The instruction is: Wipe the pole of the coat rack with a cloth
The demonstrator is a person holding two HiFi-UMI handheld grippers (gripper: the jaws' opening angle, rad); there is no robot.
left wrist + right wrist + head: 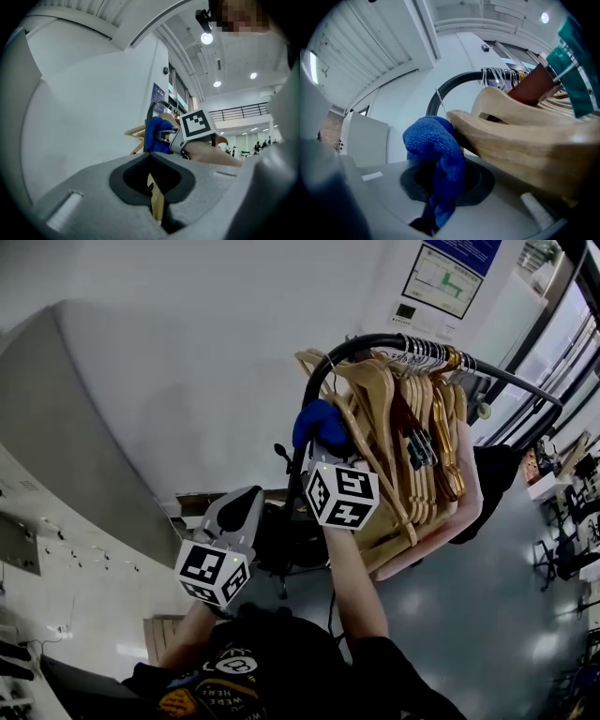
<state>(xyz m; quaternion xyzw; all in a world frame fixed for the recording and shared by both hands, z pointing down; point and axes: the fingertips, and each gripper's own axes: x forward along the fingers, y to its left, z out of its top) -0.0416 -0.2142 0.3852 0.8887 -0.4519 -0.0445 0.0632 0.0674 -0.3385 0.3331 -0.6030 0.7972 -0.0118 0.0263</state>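
- Gripping a bunched blue cloth (319, 422), the right gripper (326, 452) has its jaws clenched on the cloth's lower end. The rest of the cloth rises out of the jaws and folds over at the top.
- The cloth sits against the black pole (302, 457) of the coat rack, just below the pole's bend and just left of the wooden hangers (394, 427).
- The pole's long axis runs upright, leaning slightly right in the head view. At the top it curves into a rail that points right and away.
- In the right gripper view, the nearest hanger (525, 136) touches the cloth (440, 154).
- The left gripper (236, 514) hangs lower and to the left, apart from the pole. Its jaws are pressed together with nothing held.
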